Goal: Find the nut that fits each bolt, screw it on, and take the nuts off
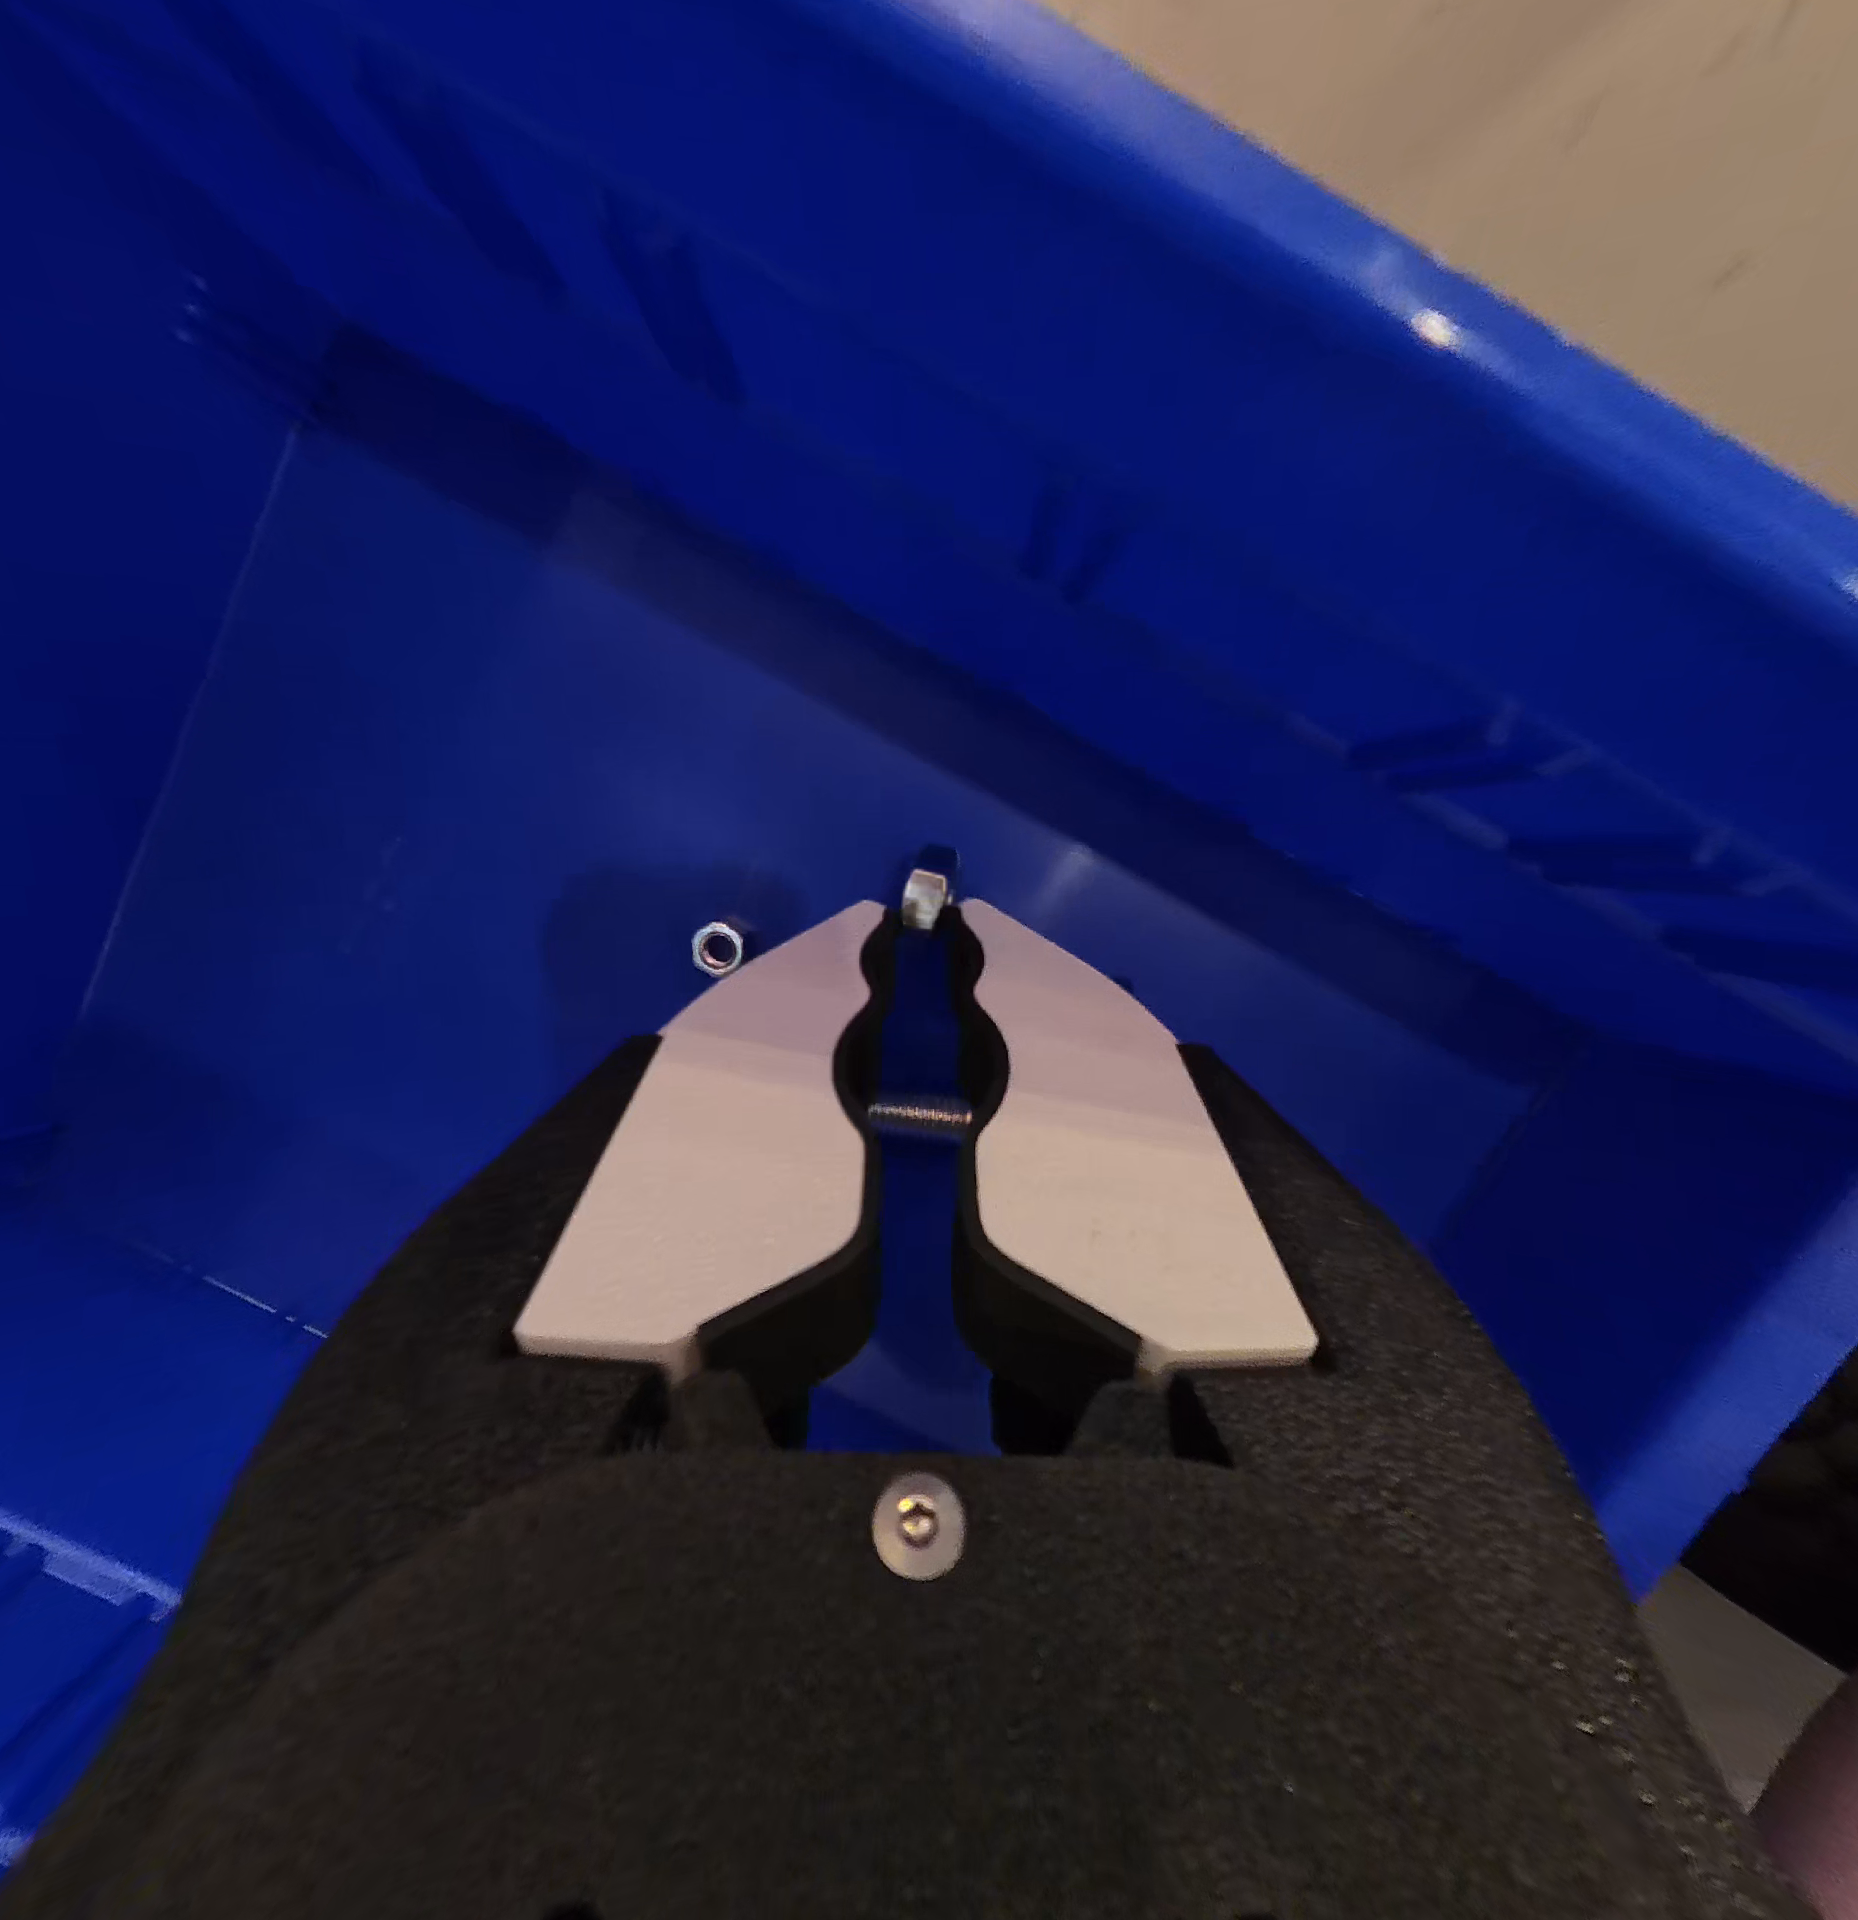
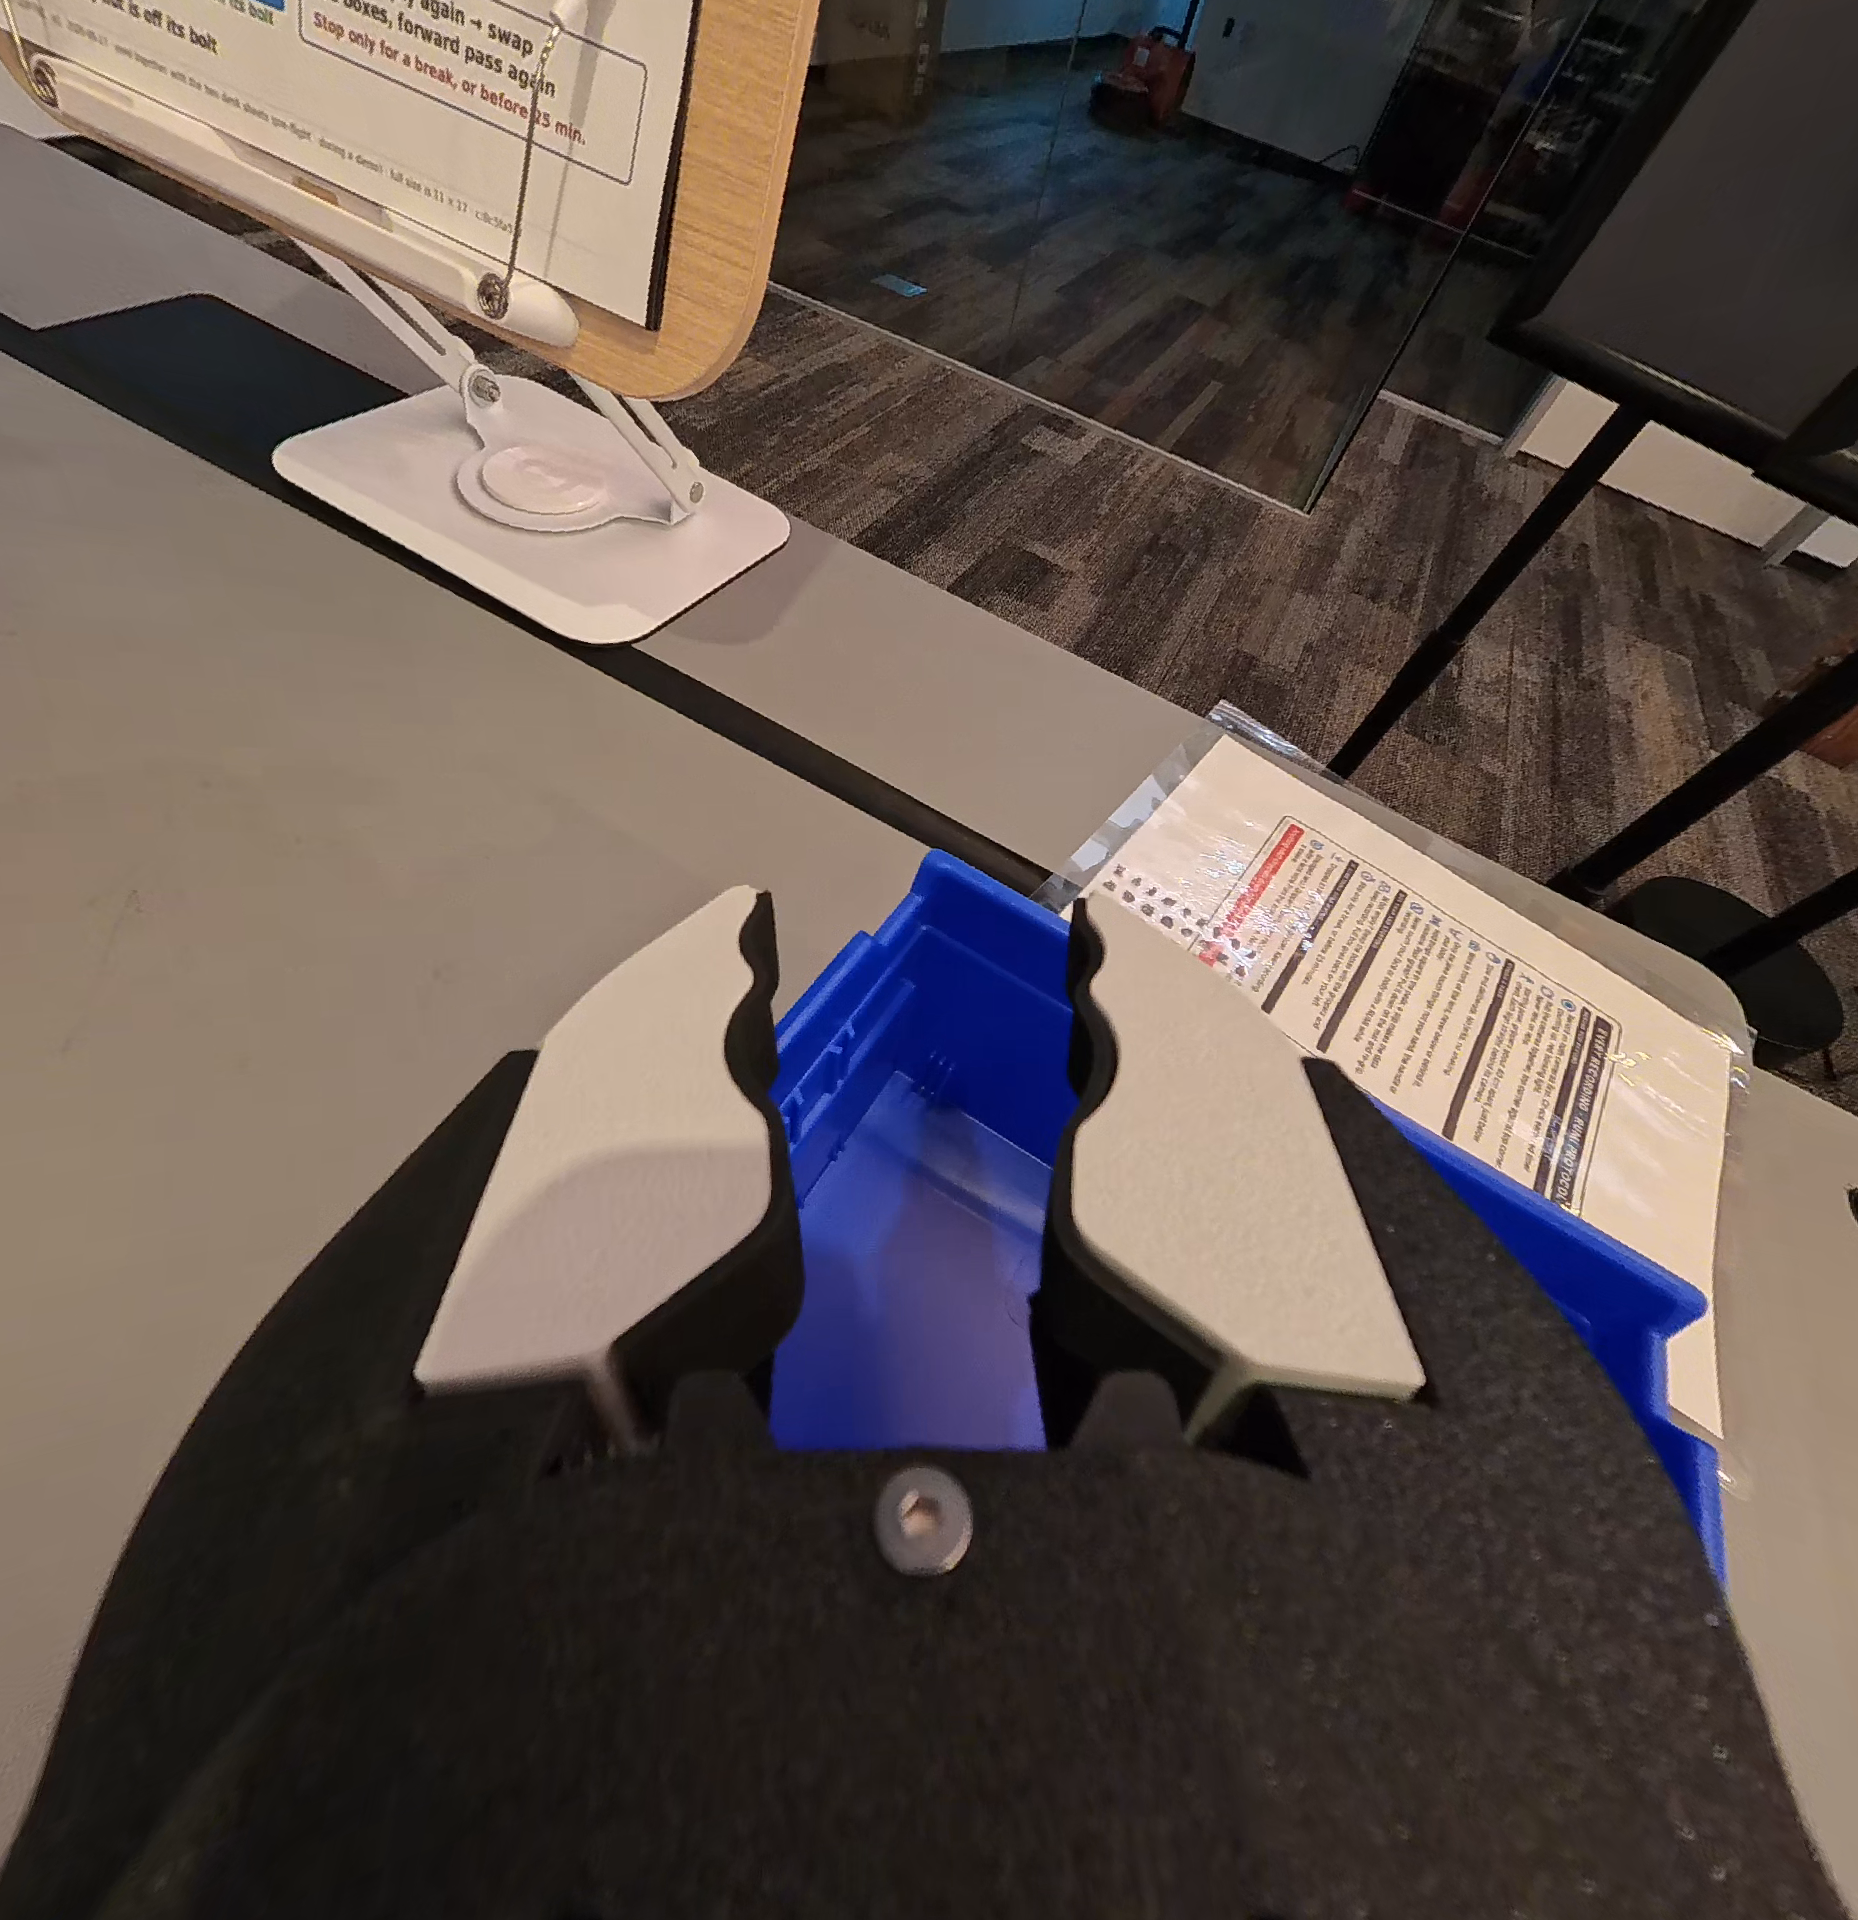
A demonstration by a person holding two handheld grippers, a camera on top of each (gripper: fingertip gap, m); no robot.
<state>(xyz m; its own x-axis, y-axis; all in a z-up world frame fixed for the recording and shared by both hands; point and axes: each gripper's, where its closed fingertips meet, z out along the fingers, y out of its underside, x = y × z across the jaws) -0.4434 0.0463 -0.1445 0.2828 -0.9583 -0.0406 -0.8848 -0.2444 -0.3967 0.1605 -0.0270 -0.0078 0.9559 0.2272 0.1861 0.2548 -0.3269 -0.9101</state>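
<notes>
My left gripper (image 1: 927, 914) is down inside the blue bin (image 1: 1008, 416), fingers nearly together and pinching a small nut (image 1: 925, 896) at the tips. A bolt (image 1: 920, 1115) lies crosswise in the gap farther back. A second nut (image 1: 714, 948) rests on the bin floor, just left of the tips. My right gripper (image 2: 920, 925) hangs wide apart and empty over the bin (image 2: 904, 1195) on a grey table (image 2: 281, 883). A printed sheet (image 2: 1424, 987) lies beside it, a board on a white stand (image 2: 530, 520) behind, dark carpet (image 2: 1112, 436) beyond.

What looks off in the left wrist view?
A nut sits pinched edge-on at the very tips of the left gripper, barely held. Another nut lies loose on the blue bin floor.
</notes>
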